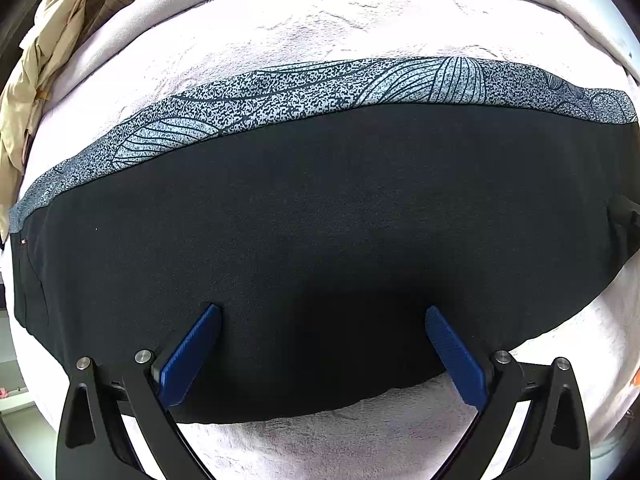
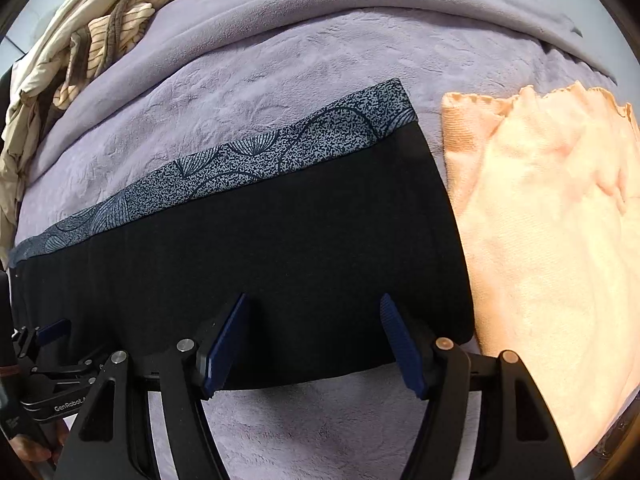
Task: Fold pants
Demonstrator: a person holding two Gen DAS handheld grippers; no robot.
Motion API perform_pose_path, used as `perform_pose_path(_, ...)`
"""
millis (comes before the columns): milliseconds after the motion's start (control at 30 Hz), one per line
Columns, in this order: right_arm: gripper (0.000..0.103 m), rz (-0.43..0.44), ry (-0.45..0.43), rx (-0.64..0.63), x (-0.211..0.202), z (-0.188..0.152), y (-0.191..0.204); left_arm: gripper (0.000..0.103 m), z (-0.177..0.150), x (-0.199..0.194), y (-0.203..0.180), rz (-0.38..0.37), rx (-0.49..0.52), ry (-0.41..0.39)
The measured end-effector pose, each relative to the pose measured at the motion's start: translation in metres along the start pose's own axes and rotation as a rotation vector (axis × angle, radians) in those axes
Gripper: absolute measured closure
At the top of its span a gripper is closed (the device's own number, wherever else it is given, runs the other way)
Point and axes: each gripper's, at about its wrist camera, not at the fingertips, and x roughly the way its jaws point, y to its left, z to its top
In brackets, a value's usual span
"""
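My left hand-held gripper (image 1: 322,312) hangs over the near edge of the black pants (image 1: 312,248), its blue fingers (image 1: 192,356) spread wide apart with nothing between them. My right hand-held gripper (image 2: 314,300) is likewise apart and empty, poised over the near edge of the same garment towards its right end. The pants lie flat as a long band across a lavender plush blanket (image 2: 248,68). Along their far edge runs a grey speckled strip with a dark line pattern (image 2: 256,160); I cannot tell whether it belongs to the pants or is a separate cloth beneath. A peach towel (image 2: 548,232) lies just beside the right end of the pants. A heap of beige and striped clothing (image 2: 80,52) sits at the far left, well apart.
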Motion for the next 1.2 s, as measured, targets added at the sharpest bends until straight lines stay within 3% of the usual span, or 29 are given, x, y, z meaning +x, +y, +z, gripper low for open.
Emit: perform_pose_path(1200,0.029,0.046,0.008,0.052,-0.012,-0.013,-0.02,0.0,-0.002,0.003,0.007,0.011,0.005,-0.012)
